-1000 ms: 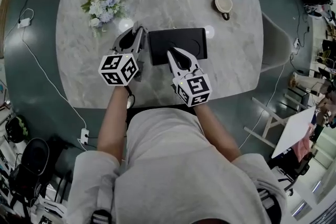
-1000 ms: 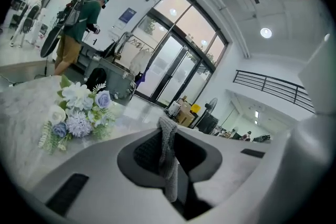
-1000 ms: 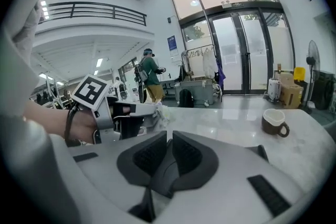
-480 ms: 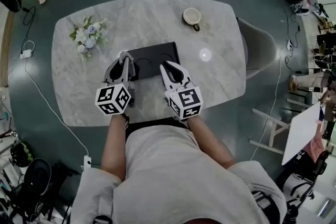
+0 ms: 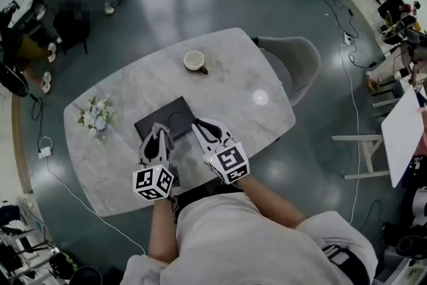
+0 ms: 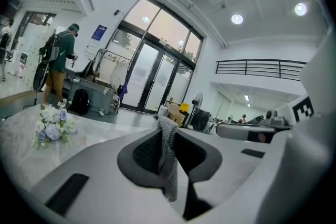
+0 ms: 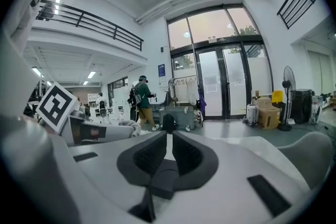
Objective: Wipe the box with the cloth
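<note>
A flat black box [image 5: 175, 115] lies on the marble table [image 5: 220, 93], near its front edge. My left gripper [image 5: 159, 135] hovers over the box's near left corner. In the left gripper view it [image 6: 167, 124] is shut on a grey knitted cloth [image 6: 168, 157], which hangs in a narrow strip between the pads. My right gripper [image 5: 205, 127] hovers over the box's near right corner. The right gripper view shows it [image 7: 168, 134] with jaws all but together and nothing between them. Both grippers point nearly level, out across the room.
A cup [image 5: 194, 61] stands at the table's far side and a flower bunch [image 5: 95, 118] at its left end, also seen as flowers [image 6: 51, 127]. A grey chair [image 5: 293, 63] sits at the far right. People stand far off by the glass doors.
Both grippers have risen off the table and drawn back towards my body, still over the box's near edge. The head view has swung, so the table looks smaller and turned.
</note>
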`<state>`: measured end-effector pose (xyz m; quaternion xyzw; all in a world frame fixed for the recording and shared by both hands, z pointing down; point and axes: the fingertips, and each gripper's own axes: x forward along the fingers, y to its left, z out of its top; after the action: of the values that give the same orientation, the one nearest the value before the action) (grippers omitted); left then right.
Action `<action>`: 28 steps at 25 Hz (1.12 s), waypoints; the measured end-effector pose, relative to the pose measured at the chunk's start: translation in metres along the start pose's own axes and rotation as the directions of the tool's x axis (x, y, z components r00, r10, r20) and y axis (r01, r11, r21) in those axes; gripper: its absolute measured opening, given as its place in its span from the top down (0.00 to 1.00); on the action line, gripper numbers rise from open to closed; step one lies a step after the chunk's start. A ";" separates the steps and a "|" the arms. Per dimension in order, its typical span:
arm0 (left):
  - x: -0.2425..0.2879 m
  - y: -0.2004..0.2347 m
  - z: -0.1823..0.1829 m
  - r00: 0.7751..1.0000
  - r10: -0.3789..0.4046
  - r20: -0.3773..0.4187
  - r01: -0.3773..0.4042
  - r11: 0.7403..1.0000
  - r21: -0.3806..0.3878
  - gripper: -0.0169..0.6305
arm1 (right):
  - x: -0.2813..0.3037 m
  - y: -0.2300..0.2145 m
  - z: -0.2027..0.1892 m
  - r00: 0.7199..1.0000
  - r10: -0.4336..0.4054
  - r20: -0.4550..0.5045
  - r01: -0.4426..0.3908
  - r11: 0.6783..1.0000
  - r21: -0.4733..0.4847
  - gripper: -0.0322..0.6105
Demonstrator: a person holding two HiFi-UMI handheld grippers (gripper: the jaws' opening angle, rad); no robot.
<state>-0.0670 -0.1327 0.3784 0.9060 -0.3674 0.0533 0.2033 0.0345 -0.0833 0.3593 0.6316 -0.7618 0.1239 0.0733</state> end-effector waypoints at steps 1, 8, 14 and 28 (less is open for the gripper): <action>-0.001 -0.014 -0.002 1.000 -0.006 -0.001 0.006 1.000 0.007 0.88 | -0.010 -0.005 0.002 1.000 0.000 0.009 0.000 1.000 0.000 0.87; -0.024 -0.074 -0.012 1.000 0.019 0.022 -0.021 0.996 0.092 0.88 | -0.058 -0.015 0.004 0.998 0.043 0.051 -0.041 0.999 -0.032 0.87; -0.057 -0.103 -0.006 0.990 0.114 0.079 -0.121 0.988 0.091 0.88 | -0.097 -0.022 0.020 0.990 0.092 0.110 -0.087 0.995 -0.053 0.88; -0.104 -0.121 0.077 0.965 0.107 0.239 -0.155 0.969 0.194 0.88 | -0.125 0.006 0.100 0.958 0.030 0.284 0.004 0.993 -0.121 0.89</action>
<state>-0.0632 -0.0192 0.2429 0.8961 -0.4399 0.0015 0.0590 0.0573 0.0073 0.2293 0.6323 -0.7746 -0.0141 -0.0004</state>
